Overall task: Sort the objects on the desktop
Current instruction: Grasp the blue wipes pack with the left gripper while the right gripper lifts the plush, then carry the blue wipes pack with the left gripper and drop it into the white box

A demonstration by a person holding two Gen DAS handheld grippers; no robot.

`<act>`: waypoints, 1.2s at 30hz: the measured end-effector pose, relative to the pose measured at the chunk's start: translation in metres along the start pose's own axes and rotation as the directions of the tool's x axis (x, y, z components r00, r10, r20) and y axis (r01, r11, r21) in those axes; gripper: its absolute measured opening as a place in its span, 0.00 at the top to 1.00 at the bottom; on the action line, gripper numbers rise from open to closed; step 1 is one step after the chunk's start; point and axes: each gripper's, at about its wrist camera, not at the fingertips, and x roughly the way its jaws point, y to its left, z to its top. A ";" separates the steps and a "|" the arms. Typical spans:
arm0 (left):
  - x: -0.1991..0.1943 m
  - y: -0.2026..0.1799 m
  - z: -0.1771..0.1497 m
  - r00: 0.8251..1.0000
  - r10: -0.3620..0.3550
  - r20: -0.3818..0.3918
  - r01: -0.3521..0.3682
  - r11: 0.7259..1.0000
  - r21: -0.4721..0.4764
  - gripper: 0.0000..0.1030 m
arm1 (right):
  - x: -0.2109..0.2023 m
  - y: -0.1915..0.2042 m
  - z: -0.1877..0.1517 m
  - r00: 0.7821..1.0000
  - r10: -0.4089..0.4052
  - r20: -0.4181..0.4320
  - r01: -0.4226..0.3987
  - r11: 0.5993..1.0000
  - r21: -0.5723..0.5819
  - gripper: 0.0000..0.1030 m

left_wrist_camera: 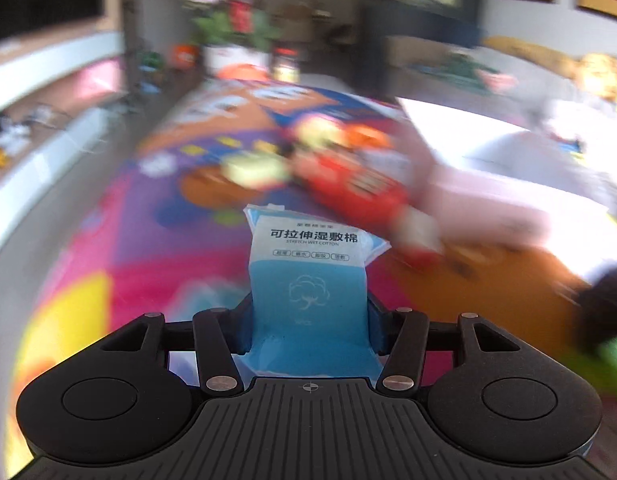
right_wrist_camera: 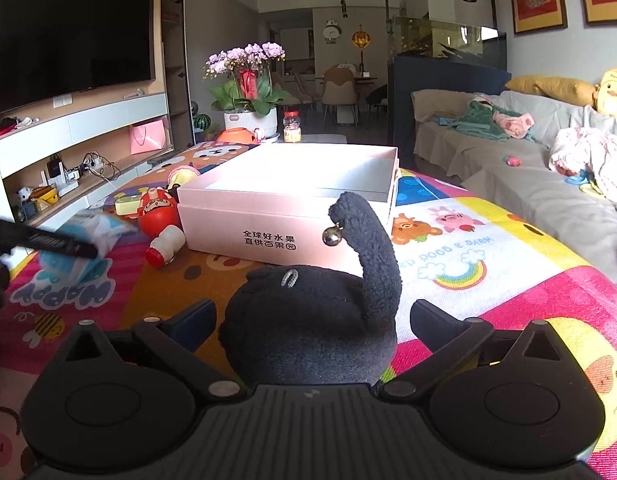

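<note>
Wet-cotton pack, a soft, light, slightly slippery pouch, sits clamped low on its blue end in the left gripper, jaws together on it, above the play mat. The black plush toy lies between the right gripper's wide-apart jaws, squashy, best pinched across its body. The pink box waits just beyond.

Daylit, left view motion-blurred, fisheye-bent edges

I see both wrist views low over the play mat, angled down and facing the orchid pot. Left looks blurred; right sits close to the pink box, which both share.
</note>
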 end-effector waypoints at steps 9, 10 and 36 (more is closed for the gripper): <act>-0.026 -0.050 -0.031 0.992 -0.127 0.003 0.124 0.976 0.180 0.15 | 0.004 0.009 0.000 0.999 -0.027 -0.026 0.025 0.998 -0.053 0.00; -0.024 -0.053 -0.031 0.994 -0.111 0.004 0.108 0.975 0.195 0.15 | 0.005 0.009 0.001 0.999 -0.026 -0.033 0.024 0.998 -0.053 0.00; -0.097 -0.088 0.028 0.957 -0.198 0.210 0.136 0.952 0.274 0.40 | -0.146 0.007 0.060 0.983 0.139 0.117 -0.119 0.980 -0.162 0.16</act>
